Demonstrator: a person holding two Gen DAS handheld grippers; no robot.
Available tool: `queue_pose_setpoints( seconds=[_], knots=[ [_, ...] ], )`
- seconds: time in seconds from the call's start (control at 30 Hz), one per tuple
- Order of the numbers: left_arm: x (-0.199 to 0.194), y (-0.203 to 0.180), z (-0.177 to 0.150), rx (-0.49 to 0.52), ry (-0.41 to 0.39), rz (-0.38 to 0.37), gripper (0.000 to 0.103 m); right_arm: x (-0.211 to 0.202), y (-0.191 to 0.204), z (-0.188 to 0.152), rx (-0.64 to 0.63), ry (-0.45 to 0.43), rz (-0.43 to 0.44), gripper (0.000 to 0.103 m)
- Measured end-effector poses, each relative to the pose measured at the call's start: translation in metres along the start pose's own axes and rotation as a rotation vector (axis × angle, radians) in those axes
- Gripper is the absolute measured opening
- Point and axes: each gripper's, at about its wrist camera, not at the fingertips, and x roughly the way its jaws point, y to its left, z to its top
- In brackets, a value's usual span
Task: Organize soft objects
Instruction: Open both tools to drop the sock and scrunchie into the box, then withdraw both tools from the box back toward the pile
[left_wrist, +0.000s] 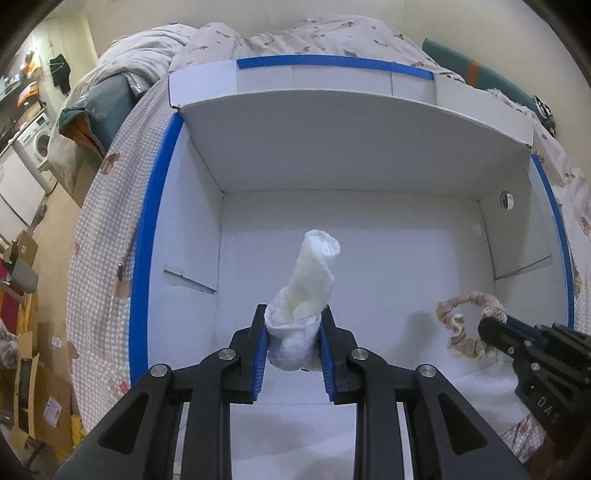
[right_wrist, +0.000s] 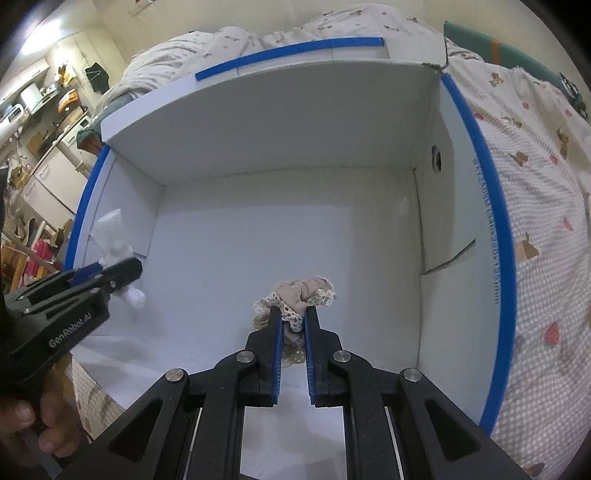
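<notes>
My left gripper (left_wrist: 293, 319) is shut on a rolled white sock (left_wrist: 308, 291) and holds it over the floor of a white box with blue-taped rims (left_wrist: 142, 258). The sock's open cuff points away from me. My right gripper (right_wrist: 292, 317) is shut on a beige lace-edged scrunchie (right_wrist: 301, 291) inside the same box (right_wrist: 504, 258). In the left wrist view the right gripper (left_wrist: 487, 326) holds the scrunchie (left_wrist: 461, 321) at the box's right side. In the right wrist view the left gripper (right_wrist: 122, 271) holds the sock (right_wrist: 110, 236) at the left wall.
The box sits on a bed with a pink checked, animal-print cover (right_wrist: 543, 206). A rumpled duvet (left_wrist: 303, 35) lies behind the box. A teal pillow (left_wrist: 469, 62) is at the back right. Cardboard boxes (left_wrist: 40, 391) and a washing machine (left_wrist: 37, 138) stand left of the bed.
</notes>
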Motion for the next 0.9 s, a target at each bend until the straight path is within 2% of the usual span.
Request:
queue_pose_setpoints(
  seconds=[0.3, 0.4, 0.53, 0.6, 0.63, 0.67, 0.73, 0.8, 0.87, 0.9],
  knots=[
    [-0.006, 0.002, -0.002, 0.002, -0.017, -0.006, 0.024, 0.001, 0.003, -0.003, -0.009, -0.003, 0.011, 0.012],
    [-0.009, -0.001, -0.003, 0.034, -0.021, 0.026, 0.034, -0.001, 0.004, -0.004, -0.015, -0.010, 0.015, 0.013],
    [-0.017, -0.003, -0.005, 0.054, -0.053, 0.031, 0.049, -0.001, 0.003, -0.004, -0.005, -0.001, 0.034, 0.020],
    [-0.020, -0.003, -0.005, 0.051, -0.061, 0.019, 0.055, -0.002, 0.004, -0.004, -0.010, -0.006, 0.029, 0.028],
    [-0.021, -0.003, -0.004, 0.046, -0.063, 0.018, 0.057, -0.001, 0.006, -0.001, -0.013, -0.011, 0.024, 0.037],
    [-0.022, -0.003, -0.004, 0.043, -0.064, 0.019, 0.058, -0.003, 0.006, -0.001, -0.012, -0.019, 0.023, 0.059],
    [-0.023, -0.002, -0.003, 0.043, -0.067, 0.054, 0.059, -0.007, 0.005, 0.001, -0.005, -0.047, 0.009, 0.080],
    [-0.022, -0.002, -0.002, 0.039, -0.059, 0.088, 0.061, -0.015, 0.003, 0.001, 0.004, -0.100, 0.008, 0.082],
    [-0.022, -0.001, -0.002, 0.040, -0.052, 0.105, 0.063, -0.018, 0.002, 0.004, 0.009, -0.108, 0.033, 0.096],
    [-0.023, 0.000, -0.002, 0.039, -0.053, 0.095, 0.063, -0.019, 0.001, 0.005, 0.017, -0.111, 0.047, 0.099]
  ],
)
